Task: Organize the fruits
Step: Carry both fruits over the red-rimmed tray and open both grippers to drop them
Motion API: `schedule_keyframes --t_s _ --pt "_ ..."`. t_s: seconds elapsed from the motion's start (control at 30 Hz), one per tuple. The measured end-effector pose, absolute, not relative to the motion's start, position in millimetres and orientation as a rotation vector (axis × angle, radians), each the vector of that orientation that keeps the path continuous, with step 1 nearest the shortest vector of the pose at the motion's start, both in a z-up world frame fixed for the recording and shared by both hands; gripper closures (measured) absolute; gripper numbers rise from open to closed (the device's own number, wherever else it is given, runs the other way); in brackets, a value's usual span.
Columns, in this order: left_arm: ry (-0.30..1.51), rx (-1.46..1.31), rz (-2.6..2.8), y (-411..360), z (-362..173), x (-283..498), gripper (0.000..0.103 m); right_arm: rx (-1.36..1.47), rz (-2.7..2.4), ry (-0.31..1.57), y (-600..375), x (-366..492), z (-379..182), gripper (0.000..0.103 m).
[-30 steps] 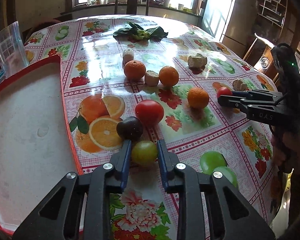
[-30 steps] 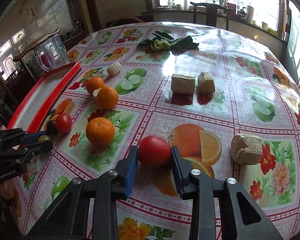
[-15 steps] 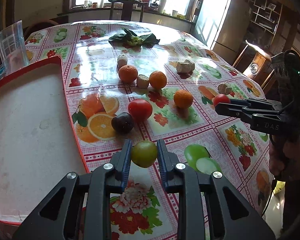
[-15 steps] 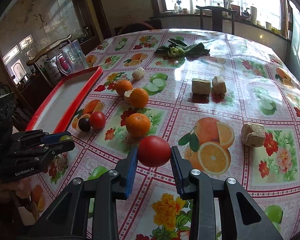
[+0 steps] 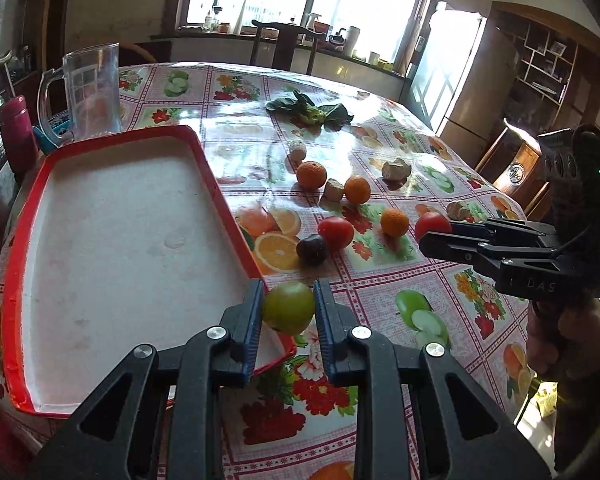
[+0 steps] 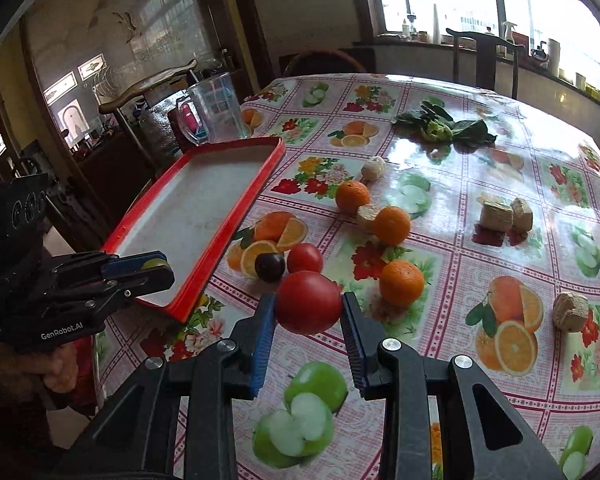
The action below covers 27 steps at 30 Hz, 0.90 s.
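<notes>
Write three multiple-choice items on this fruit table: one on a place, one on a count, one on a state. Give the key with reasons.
1. Where is the green fruit?
A. in the left gripper, at the red tray's near corner
B. beside the leafy greens
C. in the jug

2. How many oranges lie on the table?
A. one
B. three
C. five

3. The right gripper is:
A. open, empty
B. shut on the red tomato
C. out of view

Key: 1 A, its fingers clamp it there; 2 B, three show; 3 B, both pads press it.

Table (image 5: 236,120): tray (image 5: 16,264), oranges (image 5: 311,174), maybe bread (image 5: 396,169)
</notes>
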<state>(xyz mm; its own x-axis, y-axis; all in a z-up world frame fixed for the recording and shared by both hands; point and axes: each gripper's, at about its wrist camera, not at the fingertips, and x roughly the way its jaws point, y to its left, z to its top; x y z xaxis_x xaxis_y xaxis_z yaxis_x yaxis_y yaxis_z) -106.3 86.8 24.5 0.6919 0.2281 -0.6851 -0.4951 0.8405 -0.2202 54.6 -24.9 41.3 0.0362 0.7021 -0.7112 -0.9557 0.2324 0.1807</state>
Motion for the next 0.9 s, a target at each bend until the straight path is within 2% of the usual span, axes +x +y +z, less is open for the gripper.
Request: schedule_keyframes --t_s 0.43,0.9 --pt "0.671 -0.457 0.562 126 24 -163 0.080 -0.453 1.520 0.794 39 -13 45 0.070" --pt "0.721 -0.481 0.648 159 9 -194 0.080 -0.644 1.599 0.868 109 -56 8 0.070"
